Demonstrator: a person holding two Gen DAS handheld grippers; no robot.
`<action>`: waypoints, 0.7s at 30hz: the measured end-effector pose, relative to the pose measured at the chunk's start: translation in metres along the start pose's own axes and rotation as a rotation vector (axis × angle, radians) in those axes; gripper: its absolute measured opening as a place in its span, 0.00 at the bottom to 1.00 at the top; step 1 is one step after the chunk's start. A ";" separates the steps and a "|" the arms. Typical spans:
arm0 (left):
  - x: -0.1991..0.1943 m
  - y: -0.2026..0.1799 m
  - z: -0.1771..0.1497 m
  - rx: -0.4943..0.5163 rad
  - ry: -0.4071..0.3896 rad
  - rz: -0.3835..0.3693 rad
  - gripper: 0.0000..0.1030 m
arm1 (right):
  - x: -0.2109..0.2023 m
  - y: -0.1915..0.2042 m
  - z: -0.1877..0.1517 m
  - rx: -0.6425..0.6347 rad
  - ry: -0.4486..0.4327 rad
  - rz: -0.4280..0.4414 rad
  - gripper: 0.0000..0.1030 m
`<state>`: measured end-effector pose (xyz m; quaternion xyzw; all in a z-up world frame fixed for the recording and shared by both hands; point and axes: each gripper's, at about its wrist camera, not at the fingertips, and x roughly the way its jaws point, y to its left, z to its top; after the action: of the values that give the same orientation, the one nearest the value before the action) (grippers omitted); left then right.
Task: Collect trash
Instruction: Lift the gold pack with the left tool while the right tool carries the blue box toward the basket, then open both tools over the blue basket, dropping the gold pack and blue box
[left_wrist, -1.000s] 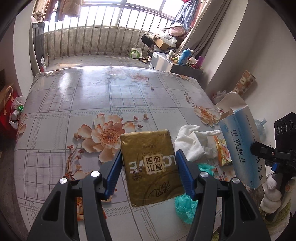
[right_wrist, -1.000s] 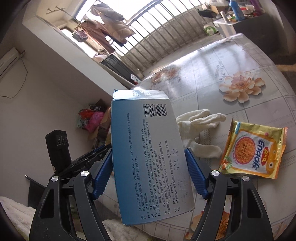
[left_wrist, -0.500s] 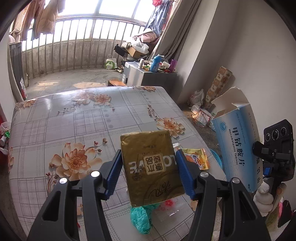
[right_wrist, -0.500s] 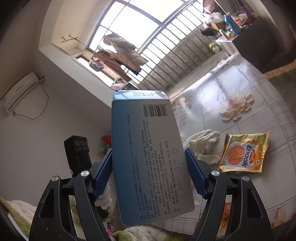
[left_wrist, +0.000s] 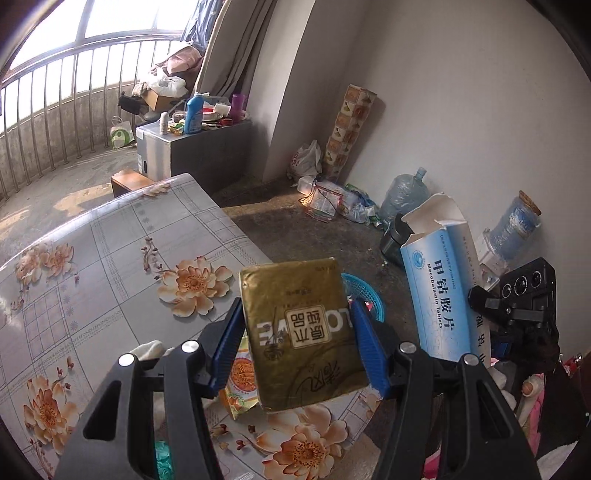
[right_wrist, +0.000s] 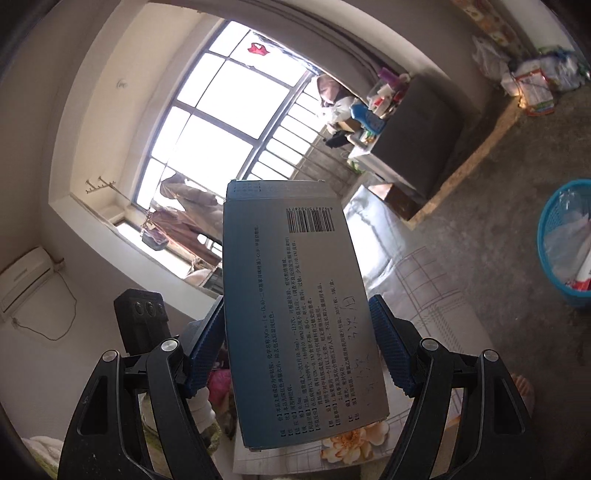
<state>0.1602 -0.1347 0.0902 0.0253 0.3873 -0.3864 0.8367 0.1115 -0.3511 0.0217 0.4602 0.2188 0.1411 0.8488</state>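
Gold packet (left_wrist: 301, 334), clamped in the left tongs (left_wrist: 297, 347), and blue medicine box (right_wrist: 299, 314), clamped in the right tongs (right_wrist: 297, 350), both carried off the floral desk (left_wrist: 110, 258) since a second ago, now over its edge. The blue basket (right_wrist: 565, 240) on the floor, probably the bin, has come into view: disposal is near. Left tongs pitch downward; right tongs point nearly level.

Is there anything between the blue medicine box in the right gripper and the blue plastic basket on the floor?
Nothing visible does. The blue cardboard medicine box is clamped in the right gripper, and only bare concrete floor lies before the round blue plastic basket, whose top is open.
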 end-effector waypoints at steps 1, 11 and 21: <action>0.010 -0.009 0.006 0.019 0.014 -0.007 0.55 | -0.008 -0.009 0.002 0.018 -0.023 -0.022 0.69; 0.156 -0.095 0.046 0.128 0.240 -0.113 0.56 | -0.064 -0.110 0.014 0.315 -0.261 -0.268 0.69; 0.319 -0.145 0.049 0.144 0.451 -0.103 0.56 | -0.083 -0.208 0.033 0.576 -0.346 -0.396 0.70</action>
<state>0.2228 -0.4526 -0.0510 0.1508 0.5366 -0.4397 0.7043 0.0641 -0.5227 -0.1178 0.6455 0.1876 -0.1723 0.7201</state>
